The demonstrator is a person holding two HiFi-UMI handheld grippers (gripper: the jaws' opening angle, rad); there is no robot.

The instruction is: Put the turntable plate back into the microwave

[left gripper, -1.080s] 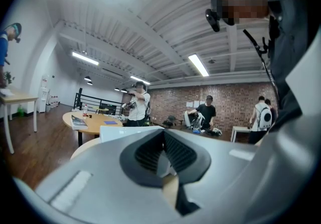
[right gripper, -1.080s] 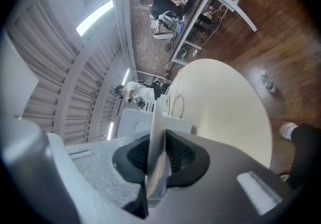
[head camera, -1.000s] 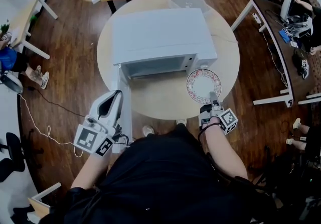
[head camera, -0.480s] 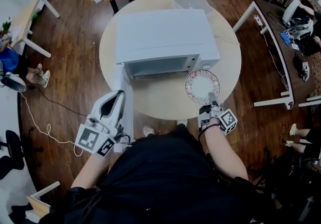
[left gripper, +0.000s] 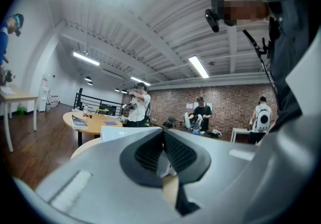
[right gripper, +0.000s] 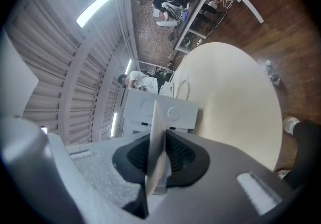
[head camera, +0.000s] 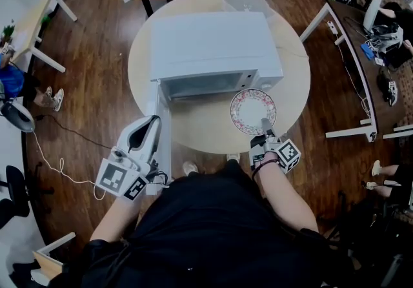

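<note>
My right gripper [head camera: 264, 126] has its fingers clamped on the near rim of the round white turntable plate with the red patterned border [head camera: 253, 111]. It is only a small bite at the edge, and the rest of the plate stands out free. The plate is held over the round beige wooden table [head camera: 213, 135], just in front of the boxy white microwave [head camera: 213, 41] and a little to the right of its opening. My left gripper [head camera: 150, 126] is beside the open white microwave door [head camera: 165, 167] with its fingers close together; I cannot tell if they pinch anything.

I see three dangers. The plate is wide and I hold it by one edge, so its weight can turn it between my pads, and it may sag or slide out. If I push straight ahead, the far rim can knock the front panel with the knobs — I should first shift left. The opening is also low, and a tilted plate can catch on its frame.
</note>
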